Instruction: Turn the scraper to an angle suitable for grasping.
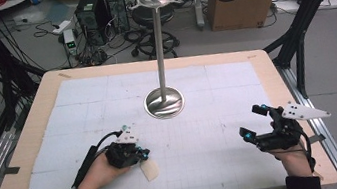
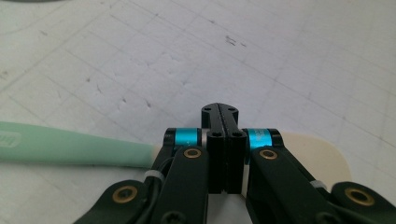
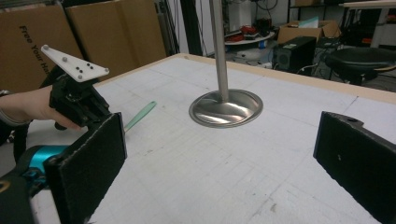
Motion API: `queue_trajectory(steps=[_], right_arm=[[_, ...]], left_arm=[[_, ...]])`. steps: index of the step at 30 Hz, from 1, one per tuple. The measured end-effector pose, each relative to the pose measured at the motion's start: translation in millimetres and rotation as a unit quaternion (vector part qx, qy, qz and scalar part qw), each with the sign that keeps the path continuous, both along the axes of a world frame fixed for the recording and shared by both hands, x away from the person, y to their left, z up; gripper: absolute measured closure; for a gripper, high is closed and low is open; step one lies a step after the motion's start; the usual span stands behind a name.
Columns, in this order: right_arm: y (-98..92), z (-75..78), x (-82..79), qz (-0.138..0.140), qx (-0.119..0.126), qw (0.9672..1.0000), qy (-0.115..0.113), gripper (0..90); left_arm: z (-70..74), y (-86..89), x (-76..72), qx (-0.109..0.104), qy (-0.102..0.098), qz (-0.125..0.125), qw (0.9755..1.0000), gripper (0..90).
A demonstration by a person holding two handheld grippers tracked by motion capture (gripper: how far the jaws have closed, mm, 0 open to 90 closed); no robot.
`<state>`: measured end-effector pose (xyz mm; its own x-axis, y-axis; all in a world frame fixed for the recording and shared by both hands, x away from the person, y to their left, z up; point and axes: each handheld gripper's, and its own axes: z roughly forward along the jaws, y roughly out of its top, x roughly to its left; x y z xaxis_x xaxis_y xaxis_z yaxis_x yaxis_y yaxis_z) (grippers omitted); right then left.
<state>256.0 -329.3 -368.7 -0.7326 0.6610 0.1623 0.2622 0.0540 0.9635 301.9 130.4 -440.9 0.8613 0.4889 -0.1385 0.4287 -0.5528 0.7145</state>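
A flat utensil with a pale green handle (image 2: 70, 148) and a cream head (image 2: 317, 156) lies on the white mat near the front left. My left gripper (image 2: 219, 111) hovers right over it, jaws pressed shut, with the utensil running crosswise beneath them. I cannot tell whether they touch it. From above, the cream head (image 1: 150, 169) pokes out beside the left gripper (image 1: 143, 154). In the right gripper view the green handle (image 3: 140, 114) sticks out past the left gripper (image 3: 79, 100). My right gripper (image 1: 254, 122) rests at the front right, open wide and holding nothing (image 3: 224, 126).
A steel stand with a round base (image 1: 164, 103) and a tall pole (image 1: 159, 45) rises from the mat's middle back. The white gridded mat (image 1: 203, 135) covers a wooden table (image 1: 44, 88). Boxes, a stool and cables lie beyond the far edge.
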Motion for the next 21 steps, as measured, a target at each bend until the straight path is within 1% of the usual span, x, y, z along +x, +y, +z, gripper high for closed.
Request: queue_trajectory(steps=[2,5,6,7,8,11,14,15,16,17,18,19,21], right_arm=[[1.2,-0.5,1.6,0.001,0.0,1.0,-0.001,1.5],[2.9,-0.5,3.5,0.005,-0.001,1.0,0.0,1.5],[3.6,-0.3,3.8,0.005,0.001,1.0,0.001,1.5],[3.8,-0.1,4.2,0.006,0.001,1.0,0.0,1.5],[3.8,-0.1,4.2,0.006,0.001,1.0,0.0,1.5],[4.3,0.5,5.9,0.006,0.001,1.0,-0.003,1.5],[5.0,0.6,6.5,0.006,0.001,1.0,-0.002,1.5],[6.2,1.0,6.9,0.006,0.001,1.0,-0.003,1.5],[6.2,1.0,6.9,0.006,0.001,1.0,-0.003,1.5],[6.9,1.9,7.1,0.008,0.0,1.0,-0.003,1.5],[7.0,2.5,7.2,0.009,0.0,1.0,-0.005,1.5],[6.7,3.2,7.2,0.009,0.001,0.9999,-0.006,1.5],[6.1,4.0,7.4,0.008,0.004,0.9999,-0.008,1.5]], left_arm=[[-0.3,4.7,-3.1,-0.004,0.005,-0.003,1.0,90.0],[0.2,11.4,-8.9,-0.002,0.009,-0.01,0.9999,90.0],[0.2,11.4,-8.9,-0.002,0.009,-0.01,0.9999,90.0],[0.3,16.9,-14.3,0.0,0.007,-0.017,0.9998,90.0],[0.3,16.9,-14.3,0.0,0.007,-0.017,0.9998,90.0],[-0.2,27.5,-21.9,-0.005,0.008,-0.027,0.9996,90.0],[-0.7,35.8,-26.1,-0.007,0.002,-0.033,0.9994,90.0],[-0.7,37.2,-26.9,-0.008,0.0,-0.03,0.9995,90.0],[-0.2,38.8,-27.6,-0.008,-0.007,-0.027,0.9996,90.0],[1.5,41.4,-28.0,-0.011,-0.015,-0.022,0.9996,90.0],[4.2,44.9,-27.9,-0.018,-0.019,-0.018,0.9995,90.0],[7.0,48.9,-28.0,-0.027,-0.021,-0.011,0.9994,90.0],[10.9,58.7,-28.2,-0.026,-0.025,-0.003,0.9994,90.0]])
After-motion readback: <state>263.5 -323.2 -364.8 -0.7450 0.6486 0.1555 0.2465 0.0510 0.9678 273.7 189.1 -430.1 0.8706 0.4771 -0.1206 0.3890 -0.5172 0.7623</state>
